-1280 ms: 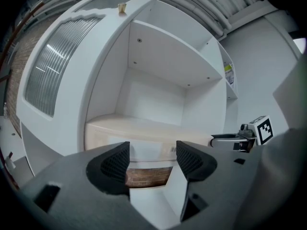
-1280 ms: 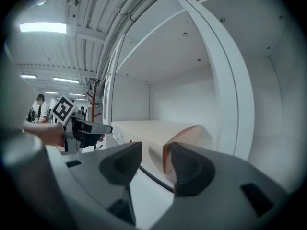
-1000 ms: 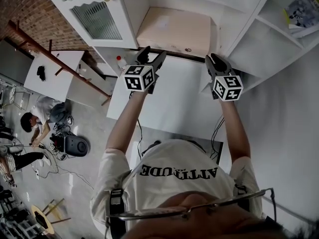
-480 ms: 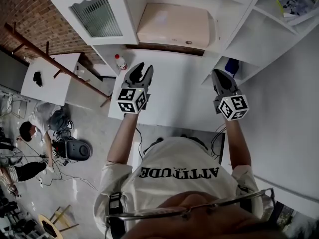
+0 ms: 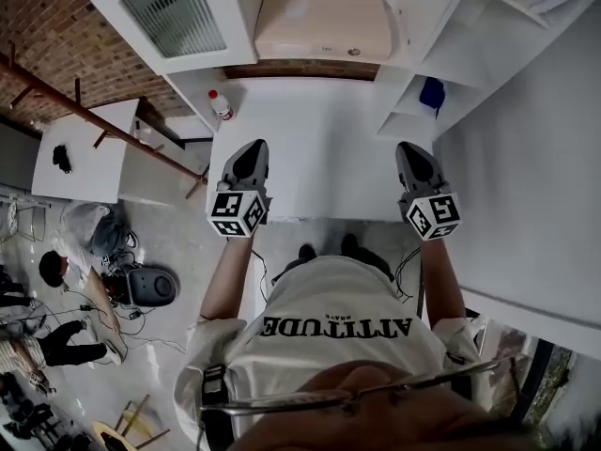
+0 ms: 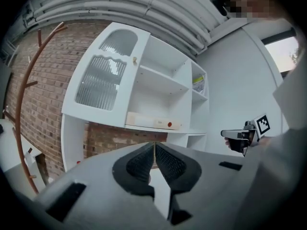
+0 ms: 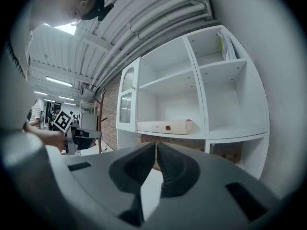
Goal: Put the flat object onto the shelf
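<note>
Flat box [image 5: 324, 23], just one, is sitting on the shelf [image 5: 418, 12]; left gripper [image 5: 252, 150] and right gripper [image 5: 413, 150] are backing off from it, jaws closing up empty.

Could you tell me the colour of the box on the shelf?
The box is pale beige; head view.

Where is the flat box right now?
In the right gripper view, the flat box lies mid-picture on the white shelf, in the wide compartment just right of the glass door.
</note>
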Available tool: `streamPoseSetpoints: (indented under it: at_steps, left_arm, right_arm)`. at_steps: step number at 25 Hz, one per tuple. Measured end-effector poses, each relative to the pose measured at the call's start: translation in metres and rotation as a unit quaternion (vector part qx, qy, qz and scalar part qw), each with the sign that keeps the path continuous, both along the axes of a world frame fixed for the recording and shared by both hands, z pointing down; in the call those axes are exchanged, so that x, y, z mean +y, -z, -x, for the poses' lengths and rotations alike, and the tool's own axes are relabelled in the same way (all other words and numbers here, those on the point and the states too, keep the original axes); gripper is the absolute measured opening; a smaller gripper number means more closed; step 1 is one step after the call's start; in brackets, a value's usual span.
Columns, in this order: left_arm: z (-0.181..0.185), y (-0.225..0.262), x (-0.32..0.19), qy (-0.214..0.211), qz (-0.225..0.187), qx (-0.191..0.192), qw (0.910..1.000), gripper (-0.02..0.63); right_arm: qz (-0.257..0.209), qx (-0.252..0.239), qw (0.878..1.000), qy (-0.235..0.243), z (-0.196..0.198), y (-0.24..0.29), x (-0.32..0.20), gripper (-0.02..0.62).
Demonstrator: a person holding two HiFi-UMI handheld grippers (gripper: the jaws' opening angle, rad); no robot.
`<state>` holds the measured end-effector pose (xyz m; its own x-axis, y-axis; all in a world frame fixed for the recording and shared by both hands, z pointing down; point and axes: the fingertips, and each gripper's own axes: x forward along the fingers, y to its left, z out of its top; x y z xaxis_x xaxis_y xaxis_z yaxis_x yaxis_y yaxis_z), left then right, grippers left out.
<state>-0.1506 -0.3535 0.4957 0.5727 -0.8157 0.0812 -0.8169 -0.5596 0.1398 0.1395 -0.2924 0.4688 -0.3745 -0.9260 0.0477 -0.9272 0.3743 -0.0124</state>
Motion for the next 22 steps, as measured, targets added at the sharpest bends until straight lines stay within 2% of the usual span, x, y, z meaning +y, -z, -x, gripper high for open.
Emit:
streamPoseSetpoints:
  at_steps: [8, 13, 18, 22]
  left_arm:
    - [0.009, -0.023, 0.038, -0.026, -0.004, -0.014, 0.9996, 0.028]
    - [0.014, -0.027, 0.054, -0.036, 0.004, -0.008, 0.9993, 0.026]
    - [0.018, -0.024, 0.061, -0.023, -0.006, -0.002, 0.9997, 0.025]
    - [0.019, -0.026, 0.068, -0.004, -0.005, 0.005, 1.0, 0.025]
  right_arm:
    - [0.013, 0.001, 0.999, -0.039, 0.002, -0.016, 0.043, 0.035]
    - [0.014, 0.022, 0.999, -0.047, 0.005, -0.02, 0.057, 0.035]
    - [0.013, 0.039, 0.998, -0.041, -0.001, -0.023, 0.063, 0.035]
    - [0.011, 0.032, 0.998, -0.044, -0.015, -0.023, 0.068, 0.034]
